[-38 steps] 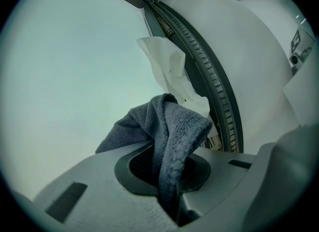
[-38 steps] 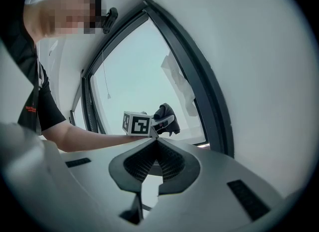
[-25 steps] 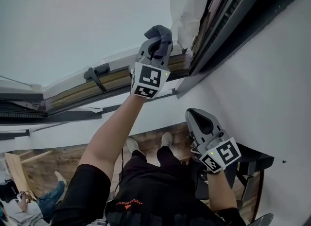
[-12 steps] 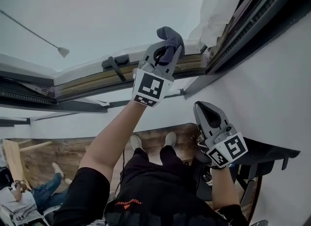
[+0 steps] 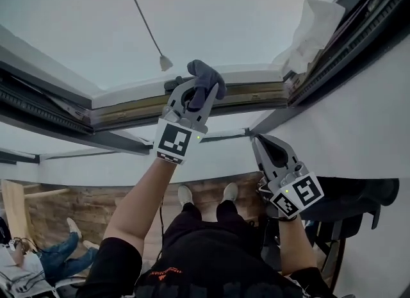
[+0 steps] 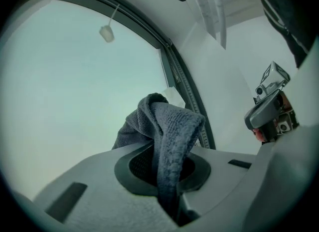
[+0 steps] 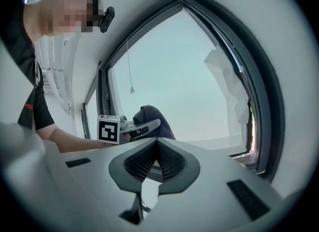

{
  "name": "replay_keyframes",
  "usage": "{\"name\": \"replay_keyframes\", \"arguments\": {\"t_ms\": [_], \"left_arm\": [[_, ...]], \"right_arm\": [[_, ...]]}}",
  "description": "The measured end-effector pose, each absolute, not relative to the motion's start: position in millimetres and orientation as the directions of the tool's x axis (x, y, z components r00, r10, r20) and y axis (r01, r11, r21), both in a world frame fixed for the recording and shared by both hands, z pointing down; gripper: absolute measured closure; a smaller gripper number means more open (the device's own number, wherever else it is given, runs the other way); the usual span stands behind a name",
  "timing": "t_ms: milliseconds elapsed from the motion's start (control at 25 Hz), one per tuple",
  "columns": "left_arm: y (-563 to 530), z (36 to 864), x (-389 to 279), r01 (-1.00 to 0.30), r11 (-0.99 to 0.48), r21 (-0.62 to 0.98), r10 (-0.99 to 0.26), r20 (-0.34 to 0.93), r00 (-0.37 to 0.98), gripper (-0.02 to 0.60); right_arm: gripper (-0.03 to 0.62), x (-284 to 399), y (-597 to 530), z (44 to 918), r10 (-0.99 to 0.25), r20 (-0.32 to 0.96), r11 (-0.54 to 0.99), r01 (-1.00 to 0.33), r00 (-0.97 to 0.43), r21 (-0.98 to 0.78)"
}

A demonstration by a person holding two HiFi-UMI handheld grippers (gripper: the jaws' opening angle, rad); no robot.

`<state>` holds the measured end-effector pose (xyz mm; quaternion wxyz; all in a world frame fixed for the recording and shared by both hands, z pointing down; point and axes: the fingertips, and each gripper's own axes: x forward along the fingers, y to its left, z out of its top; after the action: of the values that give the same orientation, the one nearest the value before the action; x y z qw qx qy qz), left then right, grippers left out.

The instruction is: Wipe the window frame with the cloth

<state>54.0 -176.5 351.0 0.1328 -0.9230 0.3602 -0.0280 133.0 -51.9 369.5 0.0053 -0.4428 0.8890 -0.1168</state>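
While the left gripper (image 5: 192,91) clamps only a fold of the grey cloth (image 5: 206,75), most of the cloth sits bunched and loose above the jaws, at the lower rail of the window frame (image 5: 256,91), upper middle of the head view. Main risk: drag along the rail could pull that fold out, or roll the bunch aside so bare jaw tips scrape the frame. Second risk: the cord weight (image 5: 165,63) hangs just up-left of the cloth, so a sweep toward the left of the frame could snag it. The loose pale sheet (image 5: 307,34) stuck in the upper right corner could catch on a sweep the other way. The right gripper (image 5: 261,141) has its jaws pressed together on nothing, lower right of centre and clear of the rail, so it gives no bracing if the reach goes off balance. Hard to tell: whether the cloth actually touches the rail or only sits in front of it, since no view shows the contact. The left gripper covers most of a dark fitting on the rail, possibly a handle. The right side of the frame runs off the picture edge.
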Motion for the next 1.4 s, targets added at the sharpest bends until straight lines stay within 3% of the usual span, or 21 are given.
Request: {"name": "replay_keyframes", "arguments": {"t_ms": [720,1400], "left_arm": [[-133,340,-148,-0.756,-0.623,-0.203,-0.764,-0.053,0.643,0.538],[-104,364,-204,-0.786,-0.616,-0.055,-0.785,-0.04,0.618,0.538]], "right_arm": [[0.591,15,-71,344,-0.734,0.106,0.66,-0.742,-0.67,-0.119],[0.591,-18,-85,325,-0.707,0.089,0.697,-0.713,-0.701,-0.075]]}}
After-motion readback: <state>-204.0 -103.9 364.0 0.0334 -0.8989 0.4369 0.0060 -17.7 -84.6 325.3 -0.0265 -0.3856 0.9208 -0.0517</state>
